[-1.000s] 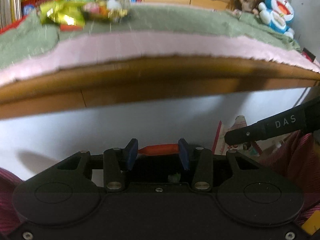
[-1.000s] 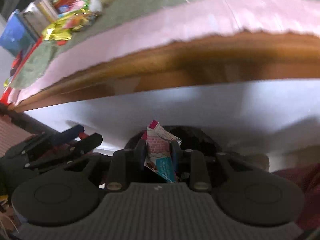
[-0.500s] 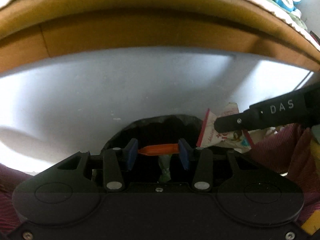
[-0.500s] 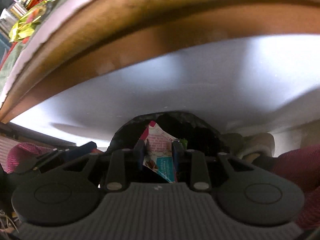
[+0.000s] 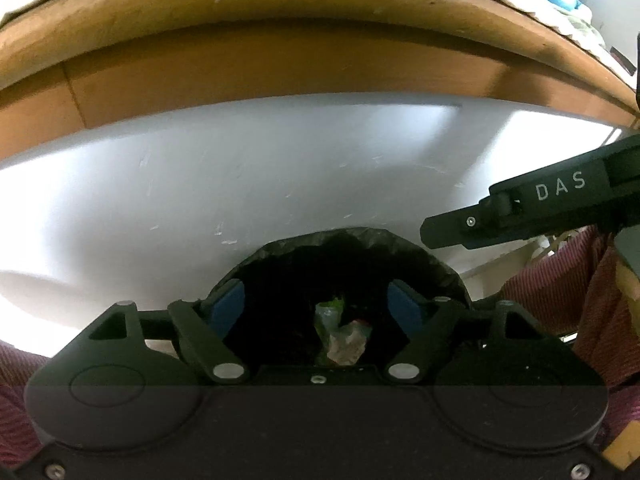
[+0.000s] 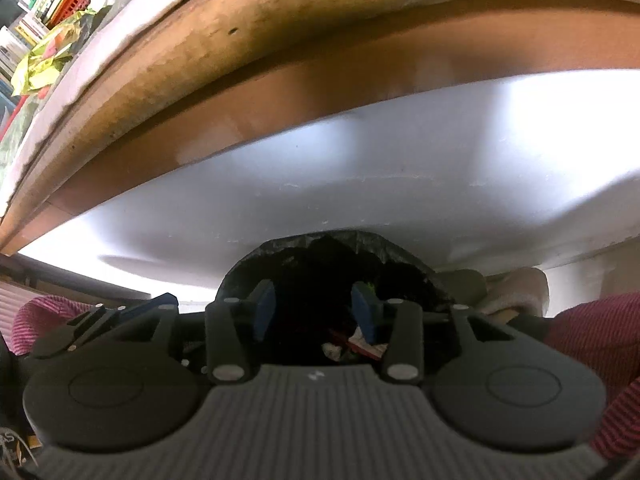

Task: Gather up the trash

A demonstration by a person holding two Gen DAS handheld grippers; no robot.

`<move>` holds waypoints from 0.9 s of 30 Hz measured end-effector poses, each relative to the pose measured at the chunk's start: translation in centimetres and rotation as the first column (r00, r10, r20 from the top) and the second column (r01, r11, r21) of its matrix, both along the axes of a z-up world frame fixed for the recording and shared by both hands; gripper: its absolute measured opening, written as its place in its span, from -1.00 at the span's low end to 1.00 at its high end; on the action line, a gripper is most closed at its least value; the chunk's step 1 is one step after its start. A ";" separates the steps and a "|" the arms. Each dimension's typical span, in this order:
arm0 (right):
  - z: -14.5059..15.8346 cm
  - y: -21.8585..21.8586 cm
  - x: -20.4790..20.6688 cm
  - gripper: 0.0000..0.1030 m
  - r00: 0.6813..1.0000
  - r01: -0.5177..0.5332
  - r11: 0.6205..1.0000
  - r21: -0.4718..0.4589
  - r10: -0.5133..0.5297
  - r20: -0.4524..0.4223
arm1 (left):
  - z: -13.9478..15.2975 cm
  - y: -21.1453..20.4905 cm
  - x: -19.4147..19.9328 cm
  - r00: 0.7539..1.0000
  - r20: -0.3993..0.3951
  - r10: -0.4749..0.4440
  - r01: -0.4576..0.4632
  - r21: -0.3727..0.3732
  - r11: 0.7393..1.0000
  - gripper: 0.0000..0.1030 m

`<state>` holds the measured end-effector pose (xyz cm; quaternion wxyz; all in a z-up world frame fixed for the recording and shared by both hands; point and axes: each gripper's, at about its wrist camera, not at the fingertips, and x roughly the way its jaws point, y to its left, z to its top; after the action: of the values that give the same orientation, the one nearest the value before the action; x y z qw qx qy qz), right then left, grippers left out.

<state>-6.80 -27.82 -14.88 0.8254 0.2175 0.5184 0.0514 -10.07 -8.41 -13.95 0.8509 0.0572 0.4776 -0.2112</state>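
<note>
A bin lined with a black bag (image 5: 344, 246) stands below the table edge, right under both grippers. My left gripper (image 5: 316, 306) hangs over its mouth, jaws opening, nothing between the blue pads. Crumpled wrappers (image 5: 340, 338) lie down inside the bag. My right gripper (image 6: 314, 312) is over the same bin (image 6: 336, 246), jaws opening and empty. A red and white wrapper (image 6: 360, 344) lies in the bag beneath it. The right gripper's finger (image 5: 520, 210) reaches in from the right of the left wrist view.
A wooden table edge (image 5: 280, 52) with pink and green cloth spans overhead. A white panel (image 5: 240, 184) stands behind the bin. More wrappers (image 6: 44, 60) lie on the tabletop at far left. Red-striped sleeves (image 6: 592, 336) flank the grippers.
Both grippers sank below the table edge toward the bin, then opened. The orange piece left the left jaws and the pink and teal wrapper left the right jaws; both are gone from the pads.
</note>
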 end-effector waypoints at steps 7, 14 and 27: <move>1.0 0.4 -0.3 0.37 0.999 -0.036 0.998 -0.047 0.037 0.025 | 0.8 -0.4 -0.4 1.000 0.022 -0.019 0.019 0.009 1.000 0.60; 1.6 0.7 -0.6 0.42 0.997 -0.059 0.996 -0.067 0.062 0.038 | 1.3 -0.3 -0.7 0.999 0.034 -0.023 0.023 0.011 1.000 0.61; 9.2 2.0 -4.3 0.58 0.899 -0.270 0.949 -0.165 0.310 0.308 | 9.3 3.1 -4.3 0.952 0.306 -0.027 0.036 -0.025 0.999 0.81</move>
<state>-11.05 -25.85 -5.65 0.8950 0.0770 0.4014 0.1789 -14.37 -5.34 -4.65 0.9117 0.0841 0.3362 -0.2206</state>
